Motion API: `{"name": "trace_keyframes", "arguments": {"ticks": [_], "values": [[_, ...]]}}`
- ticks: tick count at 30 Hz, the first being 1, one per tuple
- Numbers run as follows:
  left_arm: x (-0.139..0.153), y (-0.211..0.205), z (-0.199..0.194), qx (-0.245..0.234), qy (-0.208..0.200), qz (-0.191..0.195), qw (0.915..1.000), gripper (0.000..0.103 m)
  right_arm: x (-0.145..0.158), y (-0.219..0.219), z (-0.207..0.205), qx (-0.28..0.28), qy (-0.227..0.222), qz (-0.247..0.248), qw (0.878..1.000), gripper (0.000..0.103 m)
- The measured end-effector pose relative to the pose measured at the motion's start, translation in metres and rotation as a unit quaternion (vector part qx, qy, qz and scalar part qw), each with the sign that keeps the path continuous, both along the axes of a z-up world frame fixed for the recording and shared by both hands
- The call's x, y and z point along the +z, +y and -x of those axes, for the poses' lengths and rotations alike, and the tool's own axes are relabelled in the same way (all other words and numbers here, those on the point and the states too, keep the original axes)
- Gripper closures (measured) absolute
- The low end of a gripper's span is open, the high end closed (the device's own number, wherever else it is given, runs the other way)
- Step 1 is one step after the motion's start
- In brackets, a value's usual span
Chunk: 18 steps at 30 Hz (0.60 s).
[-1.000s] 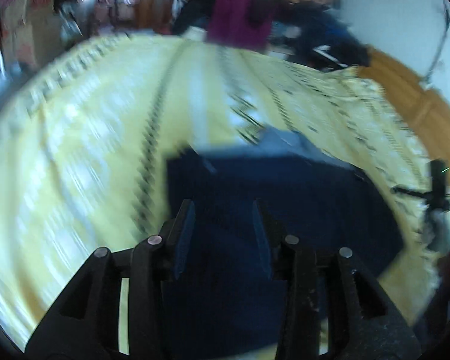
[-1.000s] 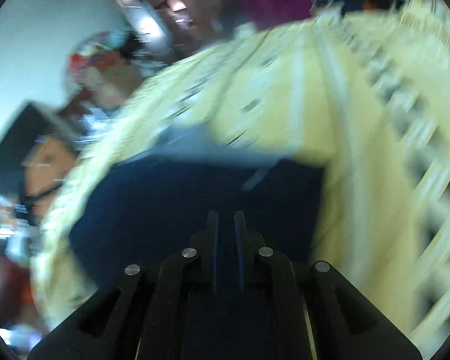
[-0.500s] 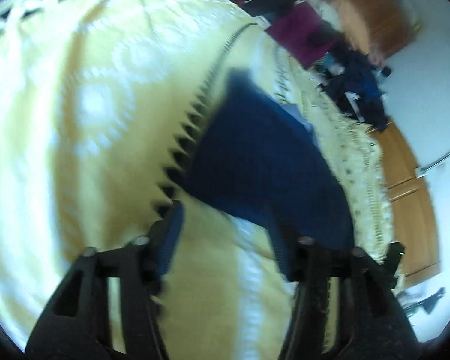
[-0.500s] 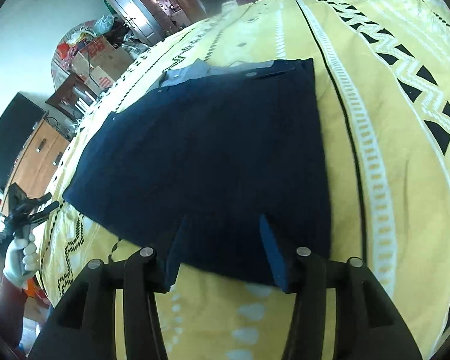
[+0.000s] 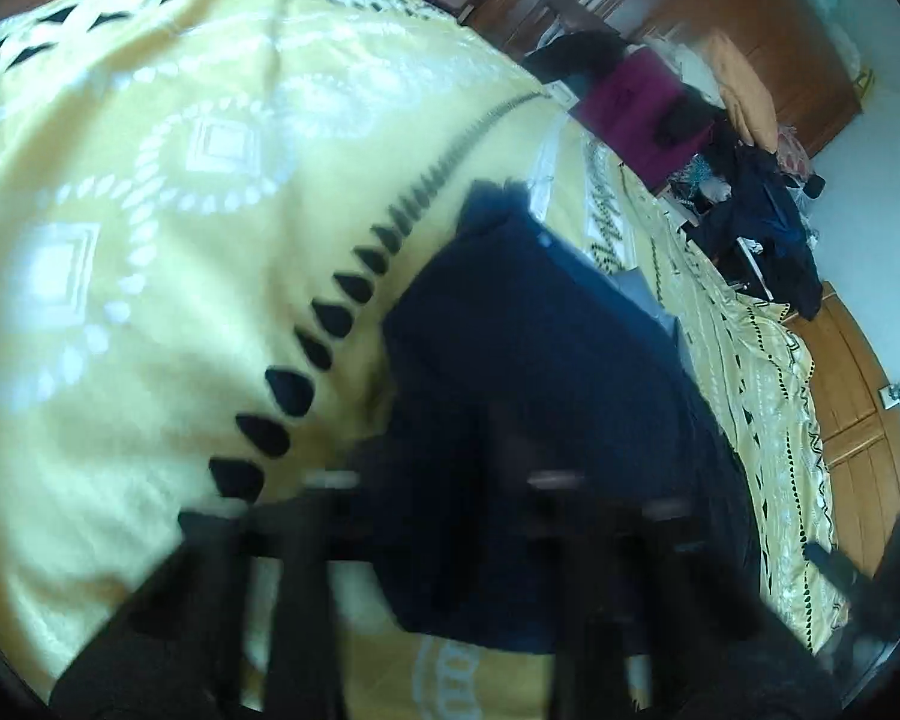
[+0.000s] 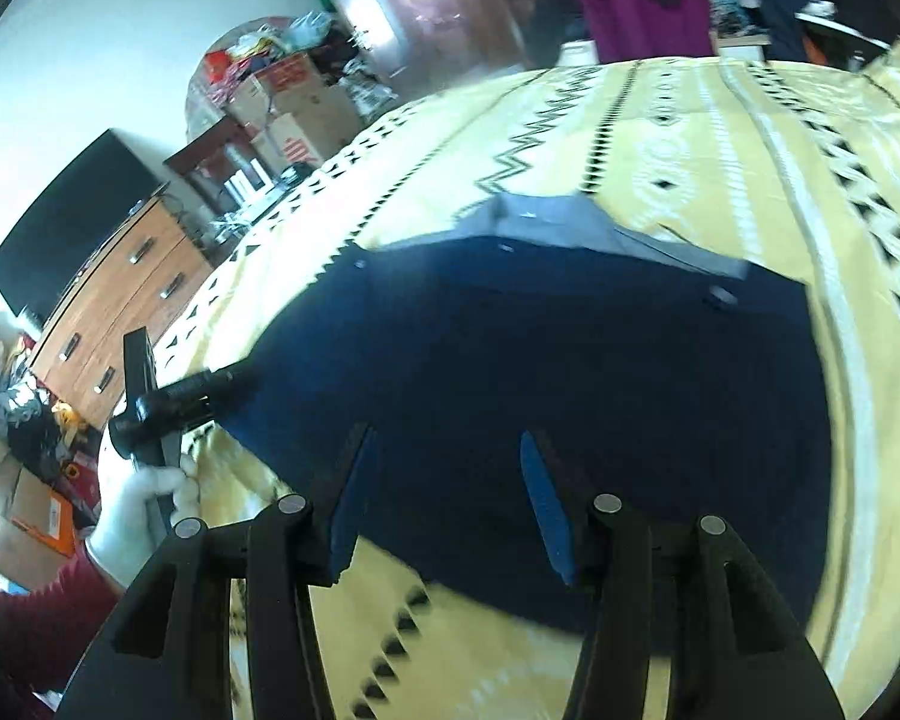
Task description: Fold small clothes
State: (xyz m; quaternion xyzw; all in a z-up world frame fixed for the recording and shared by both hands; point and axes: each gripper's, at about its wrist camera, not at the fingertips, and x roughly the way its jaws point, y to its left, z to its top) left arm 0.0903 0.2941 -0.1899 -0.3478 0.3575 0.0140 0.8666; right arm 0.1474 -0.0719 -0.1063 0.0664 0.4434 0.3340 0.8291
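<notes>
A navy garment (image 6: 570,360) with a grey inner part (image 6: 546,222) at its far end lies flat on the yellow patterned bedspread (image 6: 660,138). My right gripper (image 6: 444,432) hovers open above the garment's near hem, with nothing pinched. In the same view my left gripper (image 6: 234,381), held by a white-gloved hand (image 6: 144,510), has its tip at the garment's left edge. The left wrist view is blurred: my left gripper (image 5: 486,450) is low over the navy garment (image 5: 540,360), jaws closing on the cloth at its edge.
A wooden dresser (image 6: 120,300) with a dark screen (image 6: 72,222) stands left of the bed. Cardboard boxes (image 6: 294,96) and a purple cloth (image 6: 636,0) are beyond it. Dark clothes (image 5: 768,222) are piled by a wooden wardrobe (image 5: 750,30). Bare bedspread (image 5: 150,240) spreads left.
My left gripper has sunk onto the garment's edge and its wide jaws have come together. My right gripper went from shut to open and shifted along the near hem.
</notes>
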Motion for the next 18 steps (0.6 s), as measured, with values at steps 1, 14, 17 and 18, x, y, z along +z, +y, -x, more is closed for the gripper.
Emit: {"name": "trace_keyframes", "arguments": {"ticks": [1,14,17,18], "values": [[0.006,-0.001,0.002,0.003,-0.01,-0.015,0.9998,0.091,0.002,0.014,-0.013,0.004,0.002,0.001,1.0,0.048],[0.043,-0.072,-0.004,-0.082,-0.091,-0.183,0.9755,0.095,-0.012,0.286,-0.16,0.183,0.092,0.104,0.973,0.039],[0.038,-0.065,0.001,-0.081,-0.094,-0.179,0.976,0.095,-0.024,0.332,-0.162,0.204,0.09,0.166,0.96,0.039],[0.038,-0.062,0.002,-0.078,-0.096,-0.177,0.9764,0.095,-0.026,0.345,-0.16,0.212,0.088,0.184,0.956,0.039]]}}
